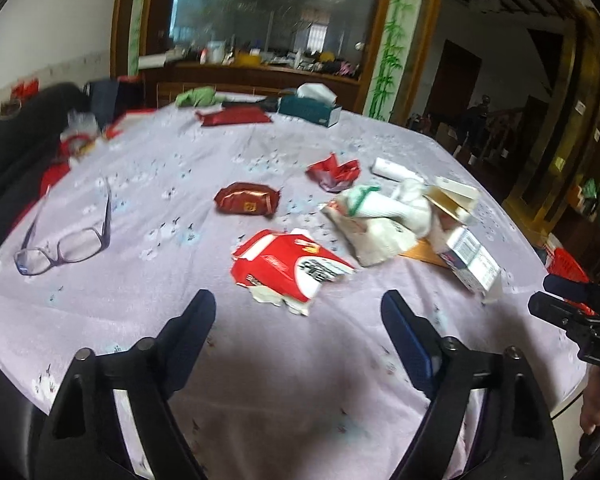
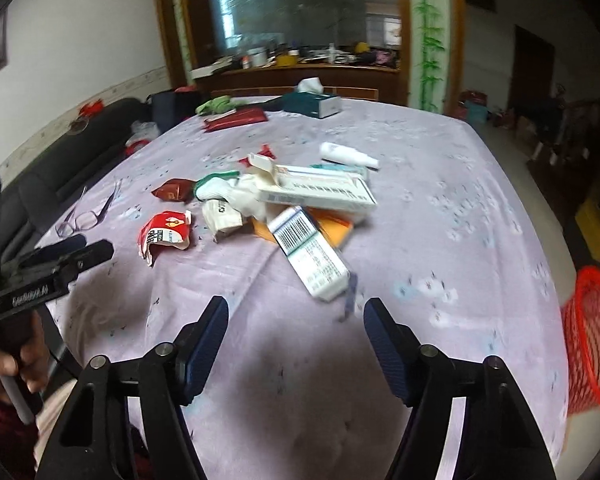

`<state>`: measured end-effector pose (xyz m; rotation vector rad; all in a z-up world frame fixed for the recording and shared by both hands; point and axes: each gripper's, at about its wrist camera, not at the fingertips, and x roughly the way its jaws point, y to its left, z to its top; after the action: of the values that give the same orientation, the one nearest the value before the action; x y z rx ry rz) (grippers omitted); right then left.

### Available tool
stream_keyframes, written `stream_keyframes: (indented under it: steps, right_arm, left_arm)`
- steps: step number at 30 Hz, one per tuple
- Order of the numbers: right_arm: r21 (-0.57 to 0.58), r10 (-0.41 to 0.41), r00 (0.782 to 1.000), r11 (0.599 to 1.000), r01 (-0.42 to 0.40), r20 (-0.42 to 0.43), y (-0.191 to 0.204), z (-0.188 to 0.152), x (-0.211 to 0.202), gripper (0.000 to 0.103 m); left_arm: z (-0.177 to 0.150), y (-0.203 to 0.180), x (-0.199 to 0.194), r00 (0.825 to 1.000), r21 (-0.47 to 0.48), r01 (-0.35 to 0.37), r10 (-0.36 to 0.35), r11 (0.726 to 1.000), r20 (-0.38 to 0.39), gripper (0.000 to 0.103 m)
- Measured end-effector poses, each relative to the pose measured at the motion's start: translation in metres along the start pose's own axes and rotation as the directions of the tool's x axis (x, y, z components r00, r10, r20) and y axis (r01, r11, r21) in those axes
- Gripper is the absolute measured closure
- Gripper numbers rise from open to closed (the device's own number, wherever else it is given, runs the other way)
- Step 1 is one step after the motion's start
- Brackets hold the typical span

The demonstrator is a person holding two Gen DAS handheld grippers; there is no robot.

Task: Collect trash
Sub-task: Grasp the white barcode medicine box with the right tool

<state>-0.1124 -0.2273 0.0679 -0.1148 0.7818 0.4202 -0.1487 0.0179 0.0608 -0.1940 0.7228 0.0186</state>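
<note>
Torn red wrapper (image 1: 290,266) — crumpled, ragged white edges — on tablecloth (image 1: 148,184).

Little lettering I can read from here.
Only "DAS" shows, white, on the right gripper (image 1: 572,300) body; carton print is blurred.

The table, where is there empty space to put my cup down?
The table is bare between the white box and the red basket, and in front of both open grippers. Left, cloth lies free between glasses and torn red packet. The middle pile is crowded.
</note>
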Motion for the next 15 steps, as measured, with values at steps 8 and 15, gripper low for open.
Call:
stream_keyframes:
  steps: [8,15]
  right_arm:
    - [-0.130,-0.074,0.995,0.989,0.064,-0.073,0.007,0.024,0.042,0.030]
    - [-0.200,-0.147,0.981,0.972,0.121,-0.122,0.008,0.030,0.076,0.031]
  left_arm:
    - [0.018,0.002,0.042,0.994,0.078,0.039,-0.030,0.996,-0.108,0.022]
    - [0.026,0.001,0.073,0.986,0.154,-0.008,0.034,0.988,-0.166,0.022]
